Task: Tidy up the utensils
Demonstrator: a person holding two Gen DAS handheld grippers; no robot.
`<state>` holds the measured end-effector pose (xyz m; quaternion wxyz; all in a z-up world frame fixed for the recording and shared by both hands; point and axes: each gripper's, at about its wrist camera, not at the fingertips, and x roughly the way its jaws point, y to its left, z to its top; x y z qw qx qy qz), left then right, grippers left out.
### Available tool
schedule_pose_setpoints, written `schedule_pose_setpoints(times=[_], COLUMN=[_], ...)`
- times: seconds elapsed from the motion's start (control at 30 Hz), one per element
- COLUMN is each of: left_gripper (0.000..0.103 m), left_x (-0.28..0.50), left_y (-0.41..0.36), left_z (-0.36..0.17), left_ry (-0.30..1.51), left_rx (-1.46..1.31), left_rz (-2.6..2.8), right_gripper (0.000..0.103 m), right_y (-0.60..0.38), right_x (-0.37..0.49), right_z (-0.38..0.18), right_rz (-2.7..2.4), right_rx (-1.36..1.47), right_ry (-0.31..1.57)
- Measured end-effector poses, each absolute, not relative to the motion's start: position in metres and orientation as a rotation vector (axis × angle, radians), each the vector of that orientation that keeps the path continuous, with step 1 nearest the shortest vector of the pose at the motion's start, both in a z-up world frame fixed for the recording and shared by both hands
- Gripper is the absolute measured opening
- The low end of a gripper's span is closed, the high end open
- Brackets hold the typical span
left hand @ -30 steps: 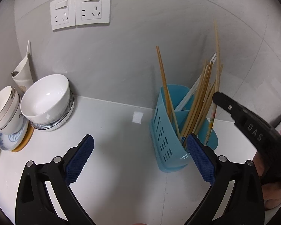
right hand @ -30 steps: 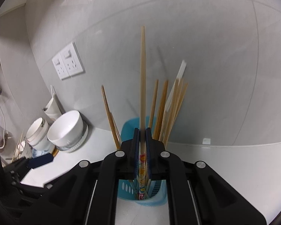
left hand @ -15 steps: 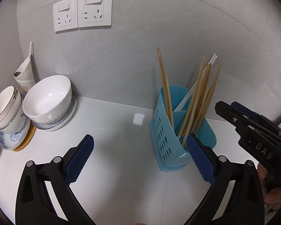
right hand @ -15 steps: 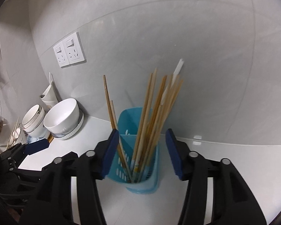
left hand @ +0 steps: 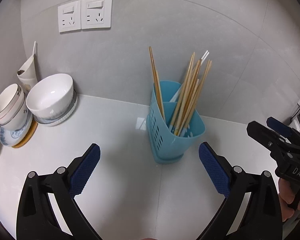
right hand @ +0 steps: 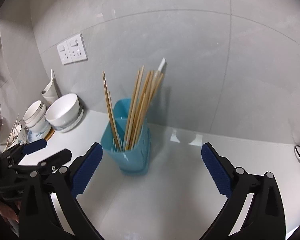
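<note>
Right claw (right hand: 150,168): jaws opening, wide apart, nothing between them. Left claw (left hand: 149,165): released, empty. Blue holder (left hand: 171,124) stands upright on white surface (left hand: 118,190), beyond both claws, chopsticks (left hand: 187,92) leaning inside. Bowls (left hand: 52,96) stacked at left, by wall sockets (left hand: 85,13).

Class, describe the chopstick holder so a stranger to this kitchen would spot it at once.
Start at the twin wall sockets on the grey wall, then drop right to the white counter. The holder stands there alone: the only blue thing, a perforated plastic tub bristling with chopsticks, unlike the white bowls far left.
</note>
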<state>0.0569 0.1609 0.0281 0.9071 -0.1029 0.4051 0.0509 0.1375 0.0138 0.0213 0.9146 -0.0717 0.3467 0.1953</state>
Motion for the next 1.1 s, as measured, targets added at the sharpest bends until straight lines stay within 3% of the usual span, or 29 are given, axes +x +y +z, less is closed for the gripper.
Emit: schedule_pose_setpoints(times=[1.1], left_gripper=[0.097], left_x=[0.051], left_y=[0.147], left_z=[0.026], left_ry=[0.858], left_rx=[-0.188], left_rz=[0.080], right_gripper=[0.095], right_y=[0.002], right_x=[0.133], right_z=[0.010], right_rz=[0.384], right_rx=[-0.142], right_ry=[0.768])
